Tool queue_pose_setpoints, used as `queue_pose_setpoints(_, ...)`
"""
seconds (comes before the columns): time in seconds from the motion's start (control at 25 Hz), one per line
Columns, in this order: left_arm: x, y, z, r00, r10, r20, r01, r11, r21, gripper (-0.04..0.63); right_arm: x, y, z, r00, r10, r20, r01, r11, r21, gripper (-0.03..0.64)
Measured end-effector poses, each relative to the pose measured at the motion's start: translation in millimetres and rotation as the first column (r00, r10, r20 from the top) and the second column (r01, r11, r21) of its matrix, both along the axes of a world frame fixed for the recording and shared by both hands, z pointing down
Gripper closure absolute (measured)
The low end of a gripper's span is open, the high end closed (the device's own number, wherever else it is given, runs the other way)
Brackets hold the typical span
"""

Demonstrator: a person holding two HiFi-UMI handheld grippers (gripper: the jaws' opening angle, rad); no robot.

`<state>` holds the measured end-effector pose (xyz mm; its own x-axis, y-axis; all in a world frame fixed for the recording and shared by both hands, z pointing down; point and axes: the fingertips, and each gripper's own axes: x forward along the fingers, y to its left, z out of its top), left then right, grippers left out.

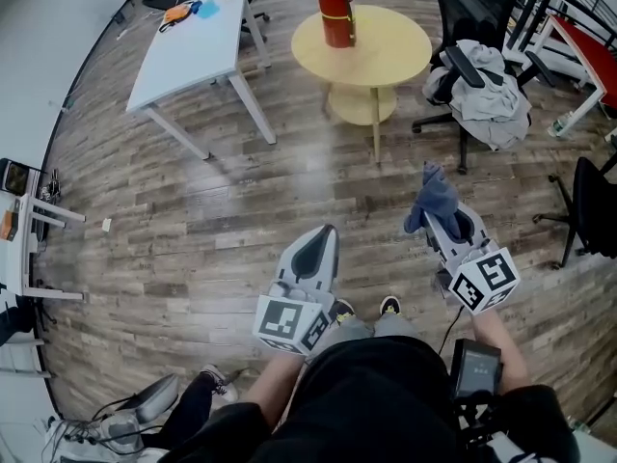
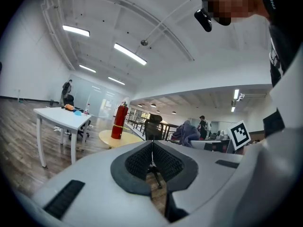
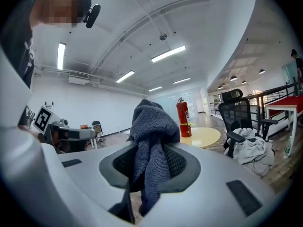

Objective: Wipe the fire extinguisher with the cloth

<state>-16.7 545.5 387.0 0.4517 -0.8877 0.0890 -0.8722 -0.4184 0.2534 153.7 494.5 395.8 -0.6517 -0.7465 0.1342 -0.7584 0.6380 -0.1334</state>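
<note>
A red fire extinguisher (image 1: 334,6) stands upright on a round yellow table (image 1: 386,51) far ahead; it also shows as the extinguisher (image 2: 119,121) in the left gripper view and the extinguisher (image 3: 182,117) in the right gripper view. My right gripper (image 1: 441,212) is shut on a grey-blue cloth (image 1: 433,196), which bunches up above the jaws and hangs as a cloth (image 3: 152,145) between them. The left gripper (image 1: 320,244) is shut with nothing in it, its pads (image 2: 142,161) pressed together. Both grippers are held low over the floor, well short of the table.
A white table (image 1: 189,48) with small items stands at the left. A black office chair (image 1: 470,27) draped with grey clothing (image 1: 489,90) sits right of the round table. Another chair (image 1: 593,205) is at the right edge. The person's shoes (image 1: 364,307) show below.
</note>
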Motion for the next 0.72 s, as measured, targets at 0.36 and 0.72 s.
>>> queue_pose_setpoints(0.36,12,-38,14,1.0,-0.001,0.001,0.001,0.999,-0.035,0.572,19,-30,15,0.998,0.002,-0.065,-0.002,1.0,-0.006,0.512)
queue_pose_setpoints(0.72,66,-111,6,0.998,-0.03,0.06,0.032,0.999,-0.033,0.572,67,-99,23,0.999,-0.049,-0.02,0.05,0.999,0.002,0.512)
